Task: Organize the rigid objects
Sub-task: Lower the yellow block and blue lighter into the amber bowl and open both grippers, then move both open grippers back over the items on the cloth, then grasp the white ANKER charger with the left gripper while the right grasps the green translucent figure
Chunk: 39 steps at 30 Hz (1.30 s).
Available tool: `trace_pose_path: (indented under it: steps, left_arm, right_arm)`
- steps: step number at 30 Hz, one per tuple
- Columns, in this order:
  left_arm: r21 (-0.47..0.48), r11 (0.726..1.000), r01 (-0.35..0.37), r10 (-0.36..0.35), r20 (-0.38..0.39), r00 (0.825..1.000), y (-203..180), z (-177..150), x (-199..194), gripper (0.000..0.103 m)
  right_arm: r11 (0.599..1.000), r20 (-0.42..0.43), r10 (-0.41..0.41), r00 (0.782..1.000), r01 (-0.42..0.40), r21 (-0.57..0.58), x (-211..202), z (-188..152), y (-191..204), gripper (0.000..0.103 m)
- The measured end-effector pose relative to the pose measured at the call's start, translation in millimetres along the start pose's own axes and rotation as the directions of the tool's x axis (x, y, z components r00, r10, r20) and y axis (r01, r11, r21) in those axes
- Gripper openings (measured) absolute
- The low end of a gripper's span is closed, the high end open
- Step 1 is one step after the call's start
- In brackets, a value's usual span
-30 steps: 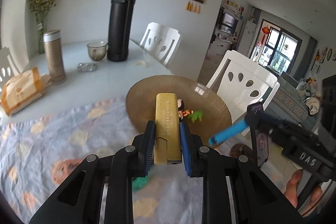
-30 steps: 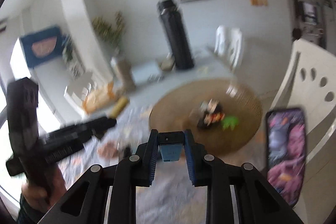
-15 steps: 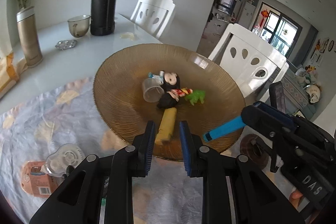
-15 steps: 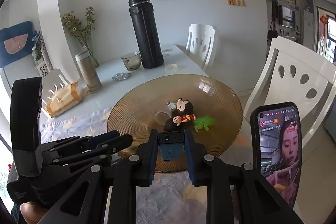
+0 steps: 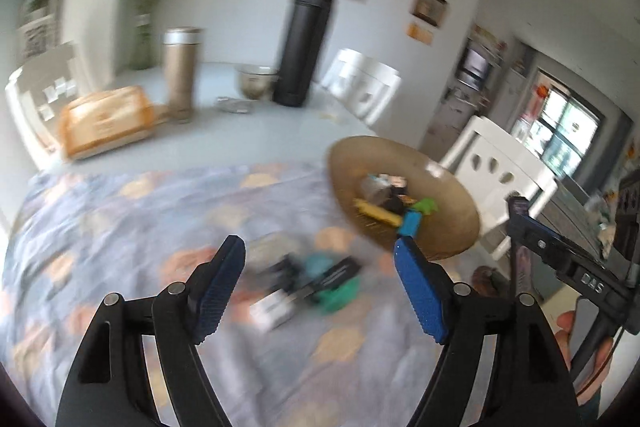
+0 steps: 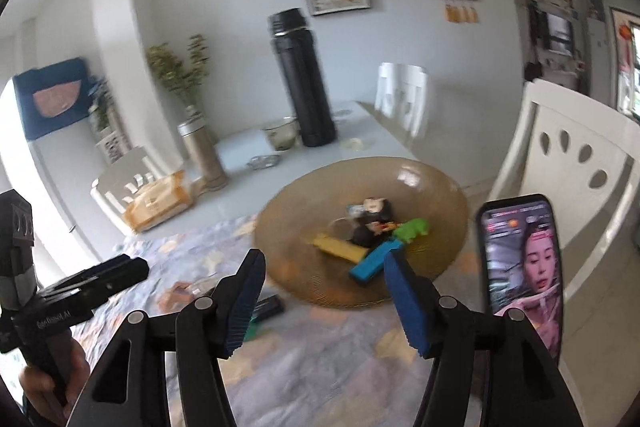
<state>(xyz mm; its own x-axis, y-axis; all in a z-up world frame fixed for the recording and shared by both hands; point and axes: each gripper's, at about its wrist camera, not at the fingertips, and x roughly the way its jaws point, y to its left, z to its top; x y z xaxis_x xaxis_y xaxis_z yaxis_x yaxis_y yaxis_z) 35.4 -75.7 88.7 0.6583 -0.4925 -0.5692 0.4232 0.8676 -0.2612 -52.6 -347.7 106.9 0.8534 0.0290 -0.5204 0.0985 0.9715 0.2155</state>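
Gold bar [image 6: 338,247] and blue block [image 6: 370,263] both lay inside brown bowl [image 6: 432,183], next to dark figurine [image 6: 370,223] and green toy [image 6: 412,229]. Diff vs 1 s ago: then L tongs clamped the bar, R tongs clamped the block. Left gripper [image 5: 320,259] was opening, nothing between pads, and had swung off bowl to the blurred pile on cloth [image 5: 120,227] beside it. Right gripper [image 6: 324,273] was opening too, empty, at bowl's near rim. Black thermos [image 6: 300,79] stood behind bowl.
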Motion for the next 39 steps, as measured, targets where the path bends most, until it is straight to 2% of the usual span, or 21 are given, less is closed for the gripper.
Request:
trace_pose_path:
  steps: [3, 6, 13, 14, 17, 21, 30, 33, 35, 36, 37, 38, 39]
  left_arm:
    - [-0.063, 0.994, -0.090, 0.090, 0.004, 0.996, 34.8, -18.3, -13.1, 0.076]
    - [-0.128, 0.979, -0.160, 0.154, -0.053, 0.987, 68.7, -43.3, -3.1, 0.076]
    - [-0.181, 0.969, -0.167, 0.146, -0.122, 0.982, 96.5, -85.2, 20.1, 0.076]
    - [-0.172, 0.970, -0.172, 0.149, -0.137, 0.979, 94.5, -85.0, 22.5, 0.076]
    - [-0.142, 0.973, -0.182, 0.167, -0.114, 0.979, 88.7, -85.6, 19.8, 0.076]
    - [-0.110, 0.974, -0.199, 0.184, -0.133, 0.974, 85.2, -87.1, 23.9, 0.076]
    - [0.023, 0.968, -0.251, 0.252, -0.134, 0.958, 62.7, -89.6, 27.6, 0.076]
    - [0.038, 0.975, -0.220, 0.223, -0.162, 0.961, 58.8, -88.5, 29.4, 0.076]
    - [0.009, 0.991, -0.134, 0.133, -0.215, 0.968, 56.9, -84.6, 29.0, 0.075]
    - [0.003, 0.994, -0.106, 0.104, -0.225, 0.969, 53.2, -81.2, 27.4, 0.075]
    - [0.014, 0.996, -0.085, 0.086, -0.230, 0.969, 48.1, -77.2, 26.0, 0.075]
    - [0.057, 0.996, -0.074, 0.086, -0.239, 0.967, 38.9, -69.3, 27.3, 0.075]
    - [0.088, 0.994, -0.069, 0.089, -0.243, 0.966, 33.0, -64.5, 30.2, 0.075]
  right_arm:
    - [0.994, -0.034, 0.092, 0.995, -0.094, -0.052, 2.7, -17.6, 31.7, 0.061]
    - [0.989, -0.074, 0.094, 0.993, -0.102, -0.108, 18.2, -40.7, 55.3, 0.061]
    - [0.980, -0.200, 0.091, 0.976, -0.123, -0.156, 68.7, -91.8, 71.4, 0.061]
    - [0.982, -0.211, 0.084, 0.974, -0.117, -0.150, 74.6, -95.5, 69.4, 0.061]
    - [0.988, -0.242, 0.070, 0.968, -0.101, -0.120, 85.2, -99.9, 61.8, 0.061]
    - [0.991, -0.243, 0.070, 0.967, -0.096, -0.098, 87.0, -99.8, 55.7, 0.062]
    - [0.989, -0.248, 0.021, 0.969, -0.057, -0.139, 90.2, -100.7, 63.7, 0.063]
    - [0.991, -0.259, 0.041, 0.965, -0.073, -0.115, 89.7, -99.2, 60.5, 0.063]
    - [0.991, -0.320, 0.092, 0.943, -0.118, -0.064, 92.7, -95.8, 56.0, 0.063]
    - [0.988, -0.361, 0.129, 0.924, -0.150, -0.031, 94.9, -92.7, 54.3, 0.063]
    - [0.984, -0.397, 0.163, 0.903, -0.179, -0.003, 96.2, -87.1, 54.4, 0.063]
    - [0.982, -0.413, 0.176, 0.893, -0.189, 0.009, 96.7, -79.5, 56.2, 0.063]
    - [0.982, -0.416, 0.174, 0.893, -0.187, 0.010, 97.0, -74.8, 58.4, 0.063]
